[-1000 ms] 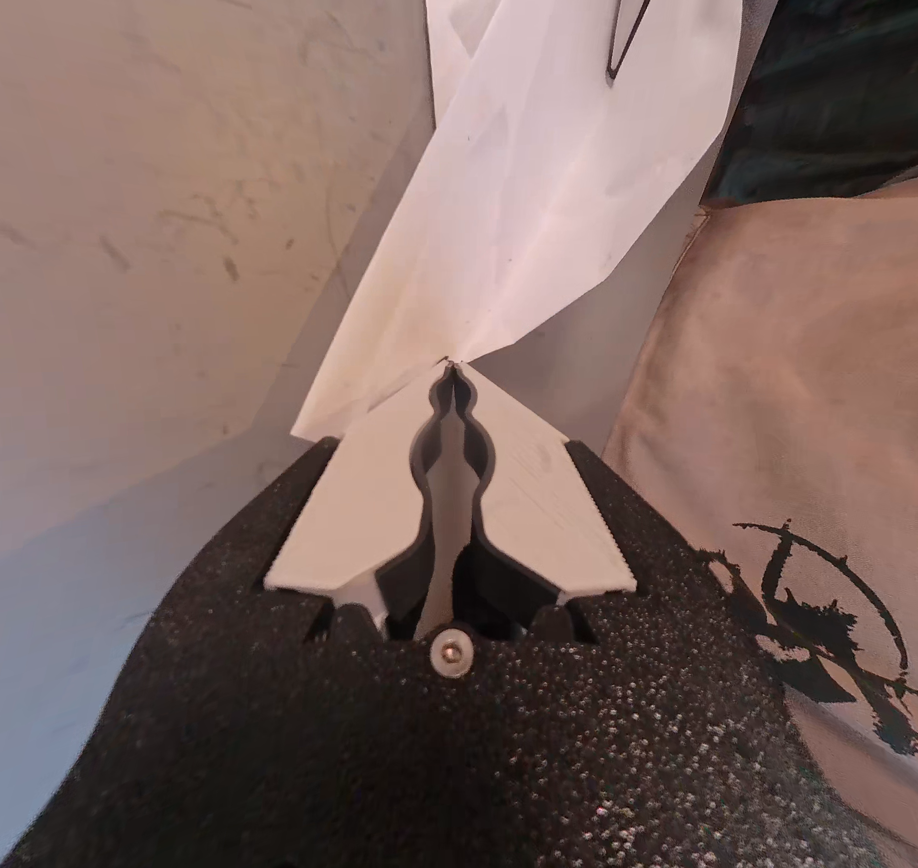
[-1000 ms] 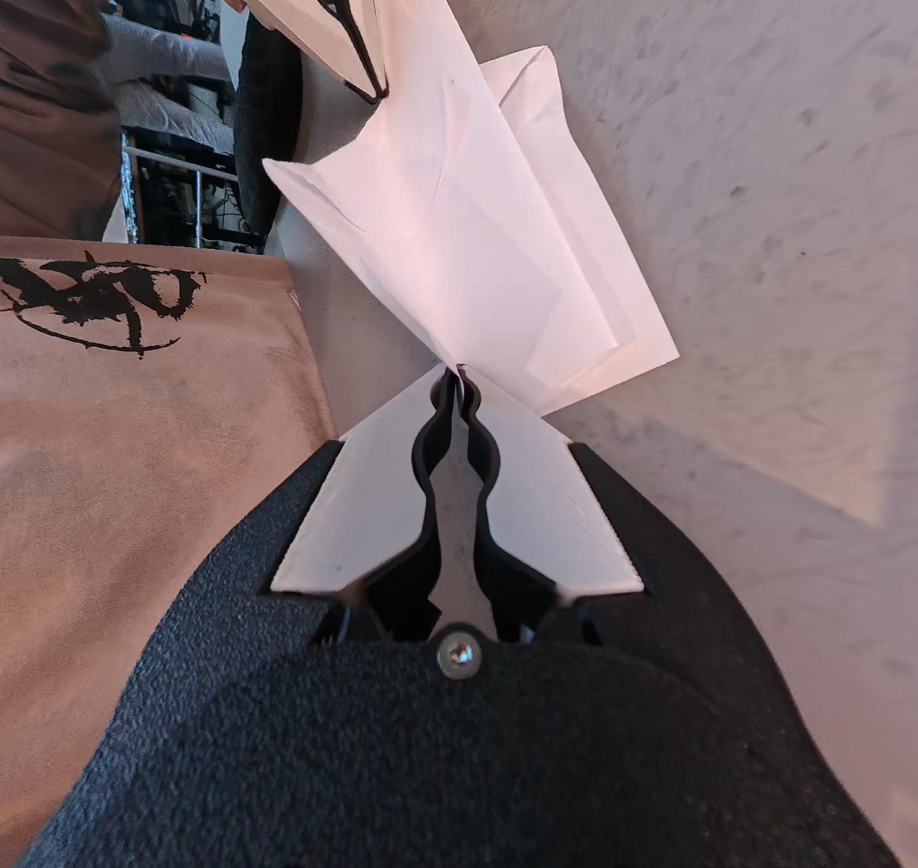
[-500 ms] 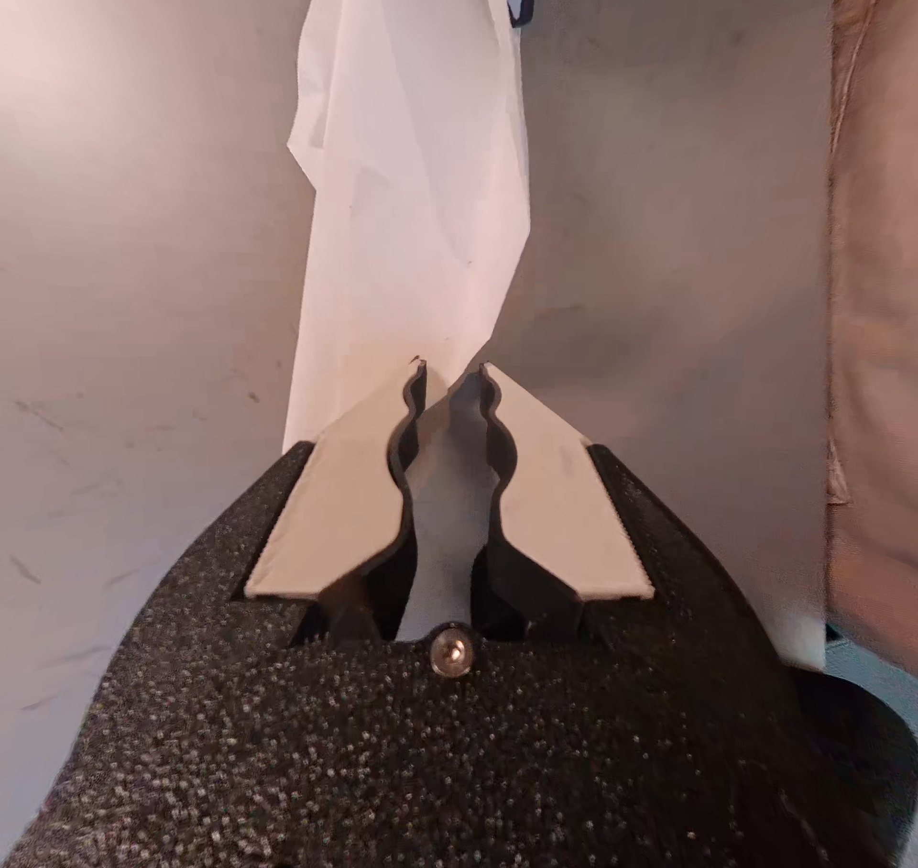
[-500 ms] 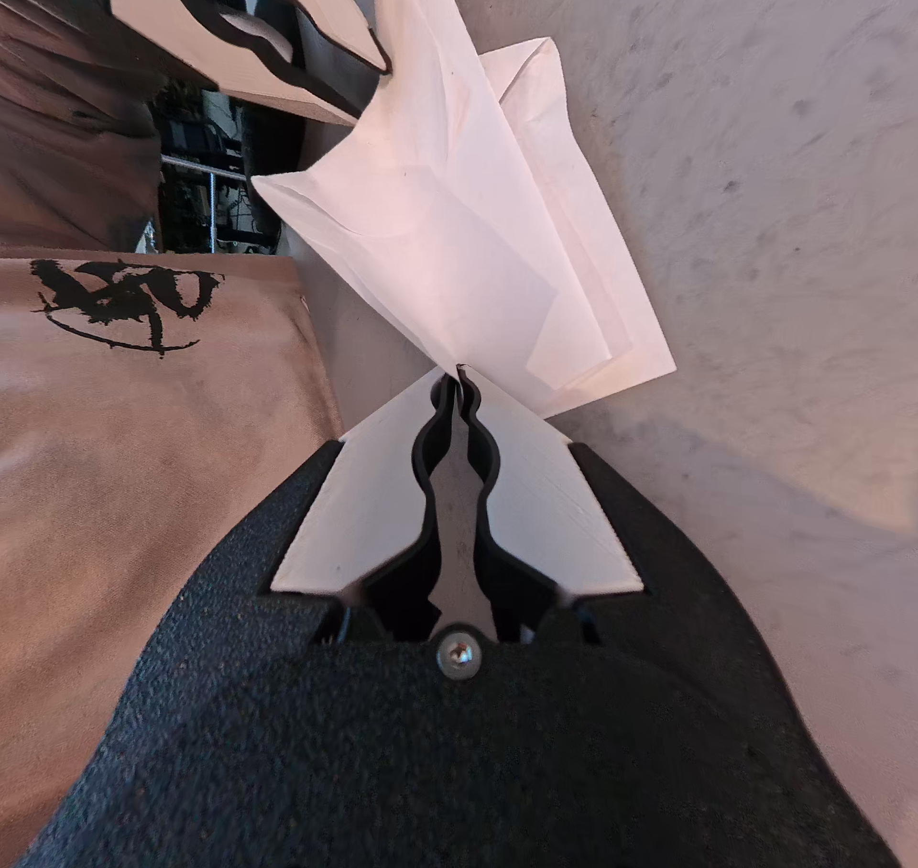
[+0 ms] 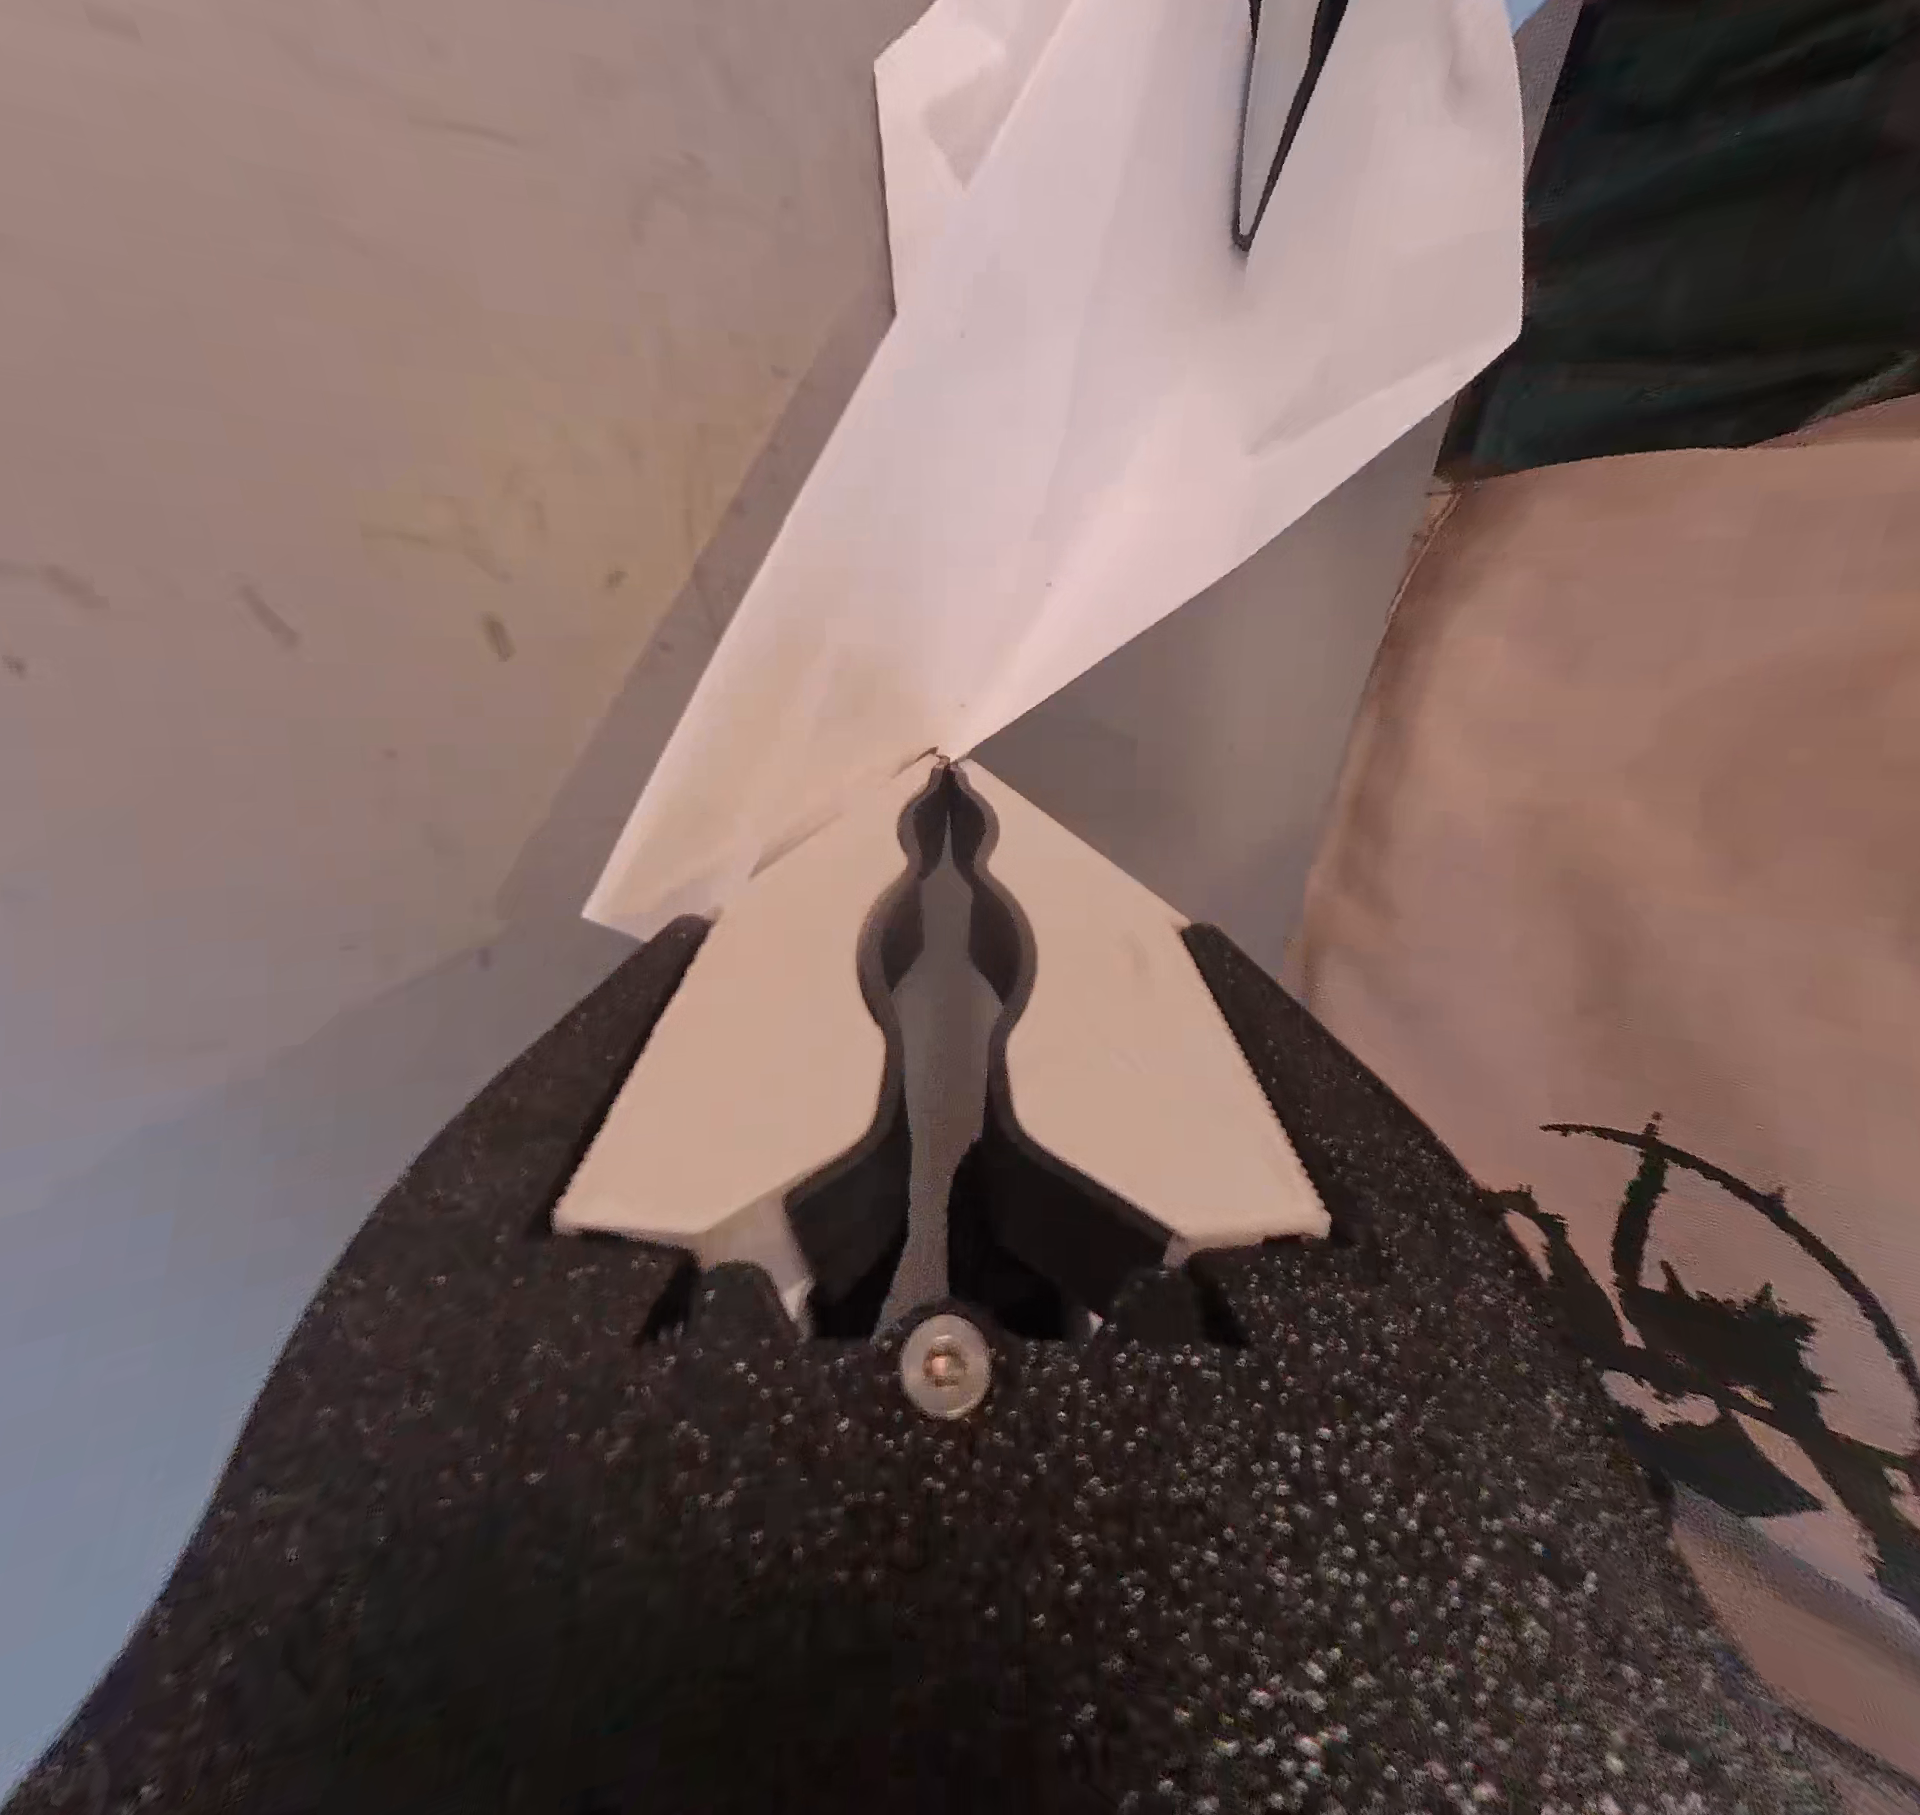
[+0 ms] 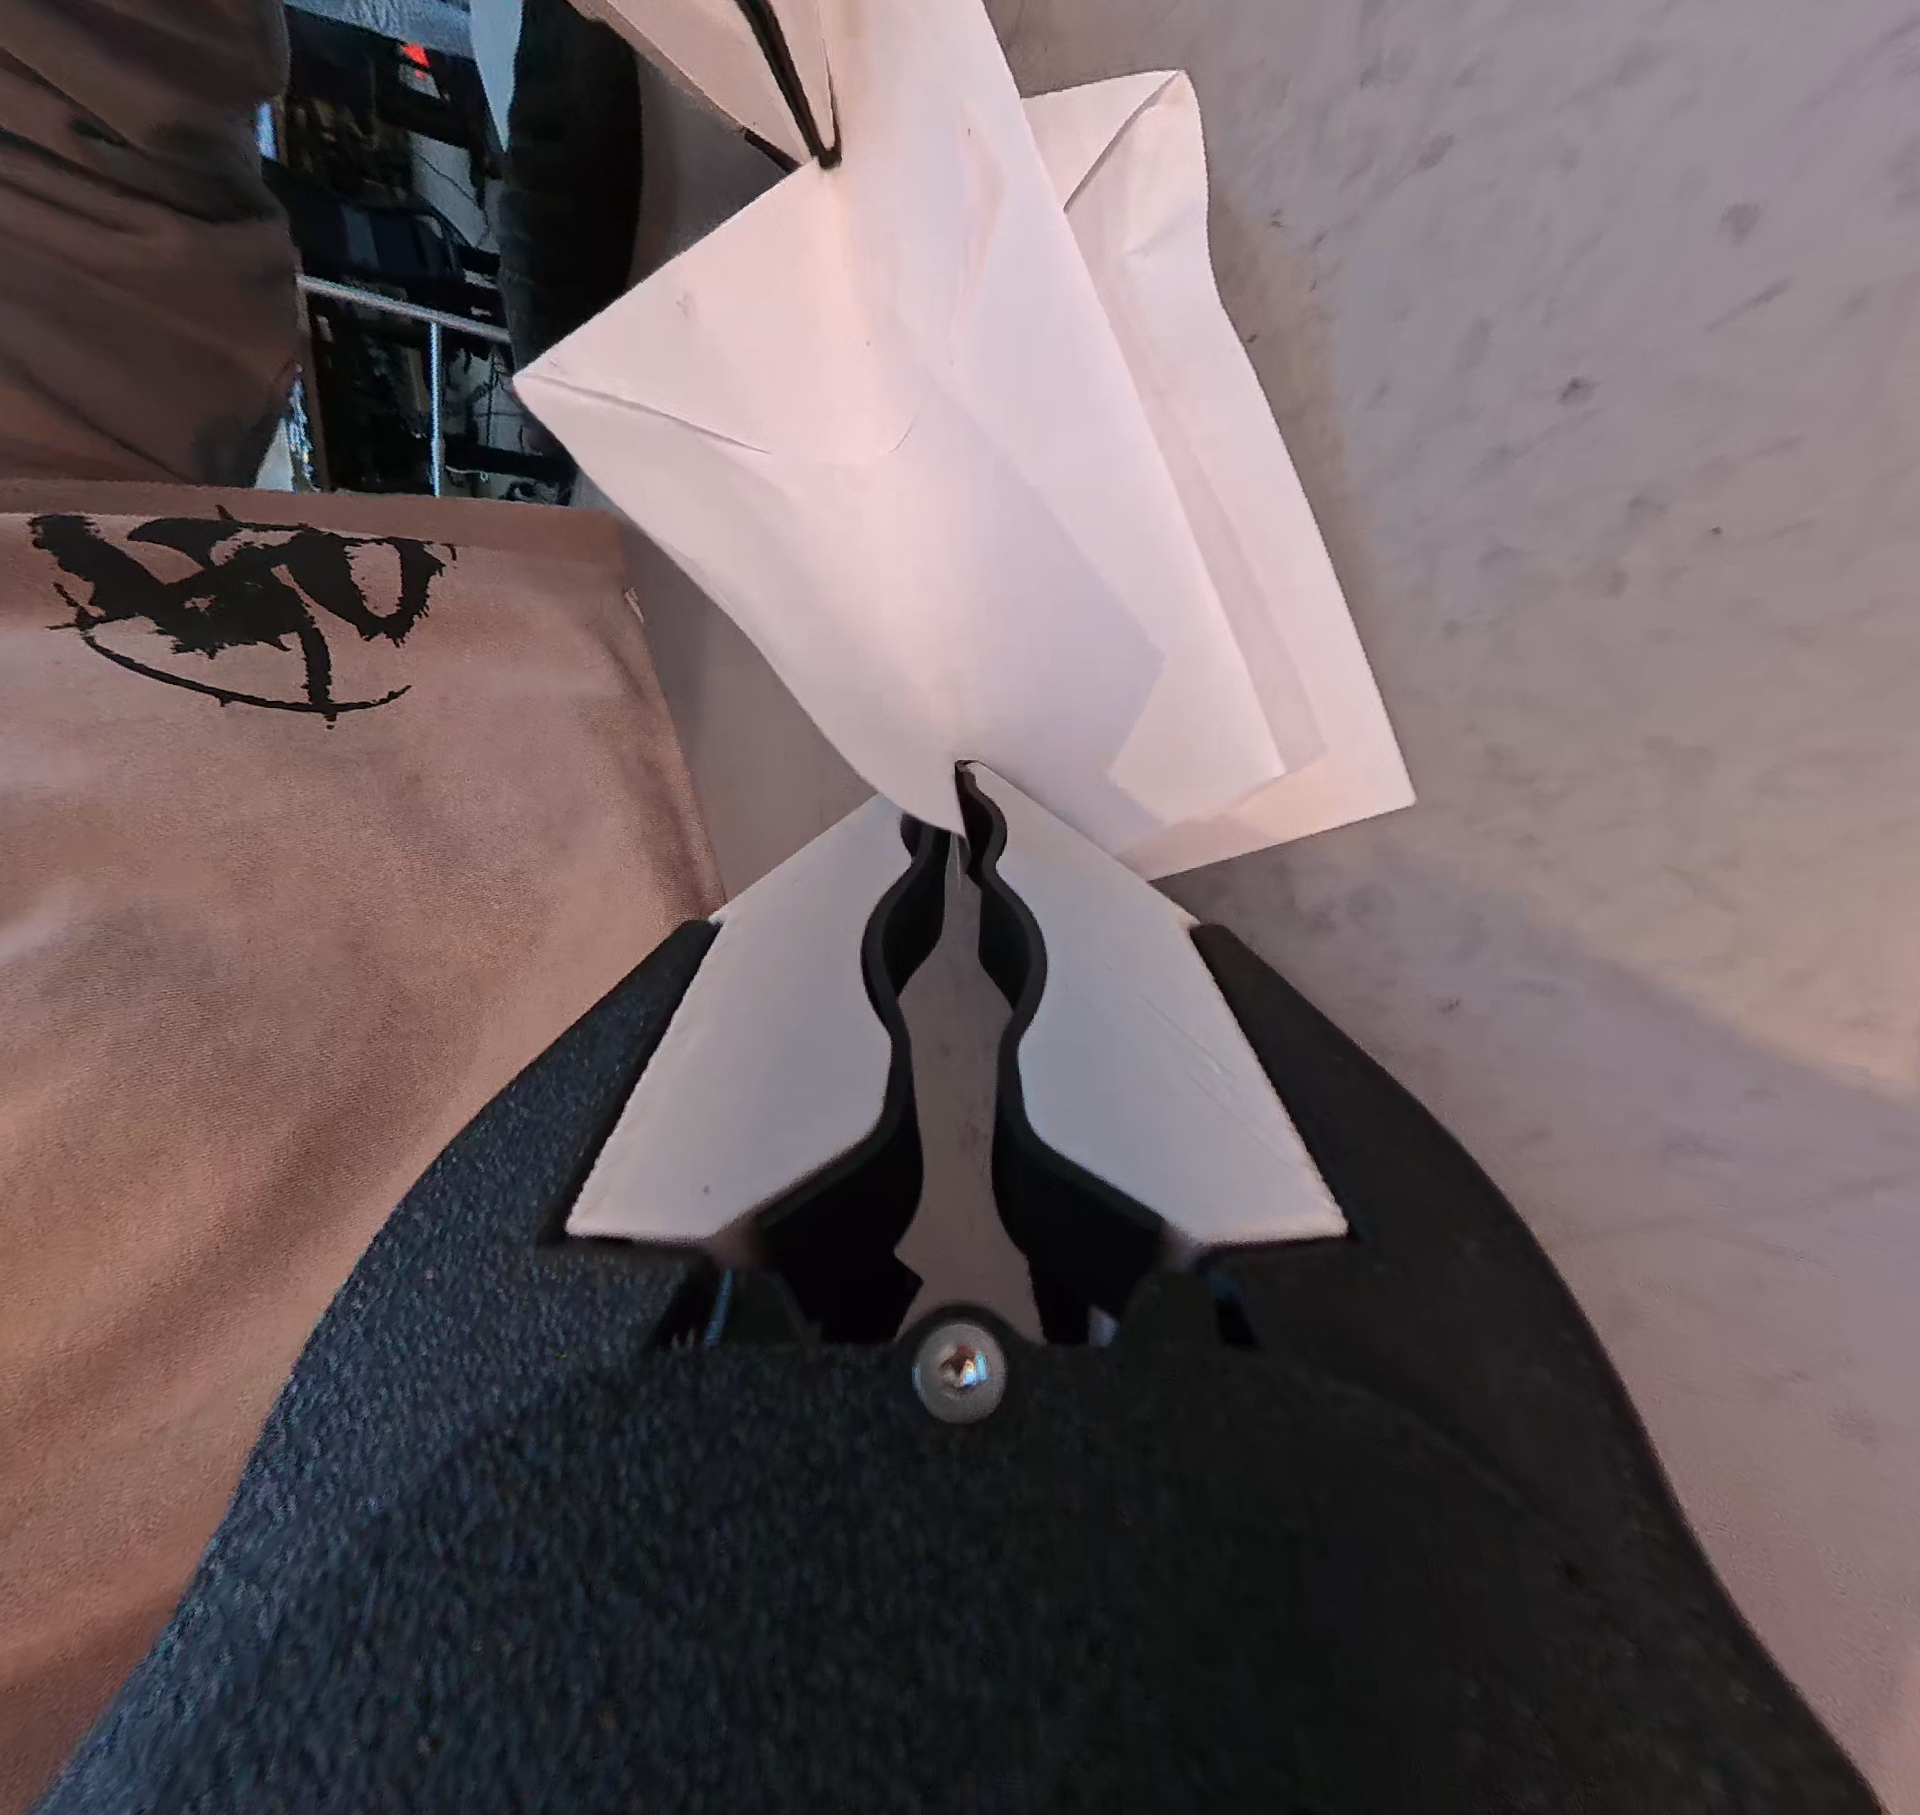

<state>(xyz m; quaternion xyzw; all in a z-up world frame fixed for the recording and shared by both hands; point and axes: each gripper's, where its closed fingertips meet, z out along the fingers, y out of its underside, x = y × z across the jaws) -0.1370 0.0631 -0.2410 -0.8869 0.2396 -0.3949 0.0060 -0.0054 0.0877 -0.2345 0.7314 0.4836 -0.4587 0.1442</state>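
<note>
Nearest the lens in the left wrist view, we find the left gripper with its tips pressed together on a corner of a white envelope. Nearest the lens in the right wrist view, the right gripper is likewise clamped tight on another corner of the same envelope. We record the envelope as held in the air between the two grippers, above a pale scuffed table.

Contents: a folded white sheet lies against the far face of the envelope and sticks out past its edge on the table side. We cannot tell whether it sits inside the pocket or merely behind it.

Markings: the envelope shows diagonal seams that meet near its middle; we see no print on its visible faces. It is creased and bowed between the two grips.

Beside the envelope, away from the table, we note a tan garment with a black brush-stroke emblem. Beyond the envelope in the left wrist view, the right gripper's closed tips show at its upper edge; in the right wrist view the left gripper shows the same way. Farther off, dark shelving is blurred.
</note>
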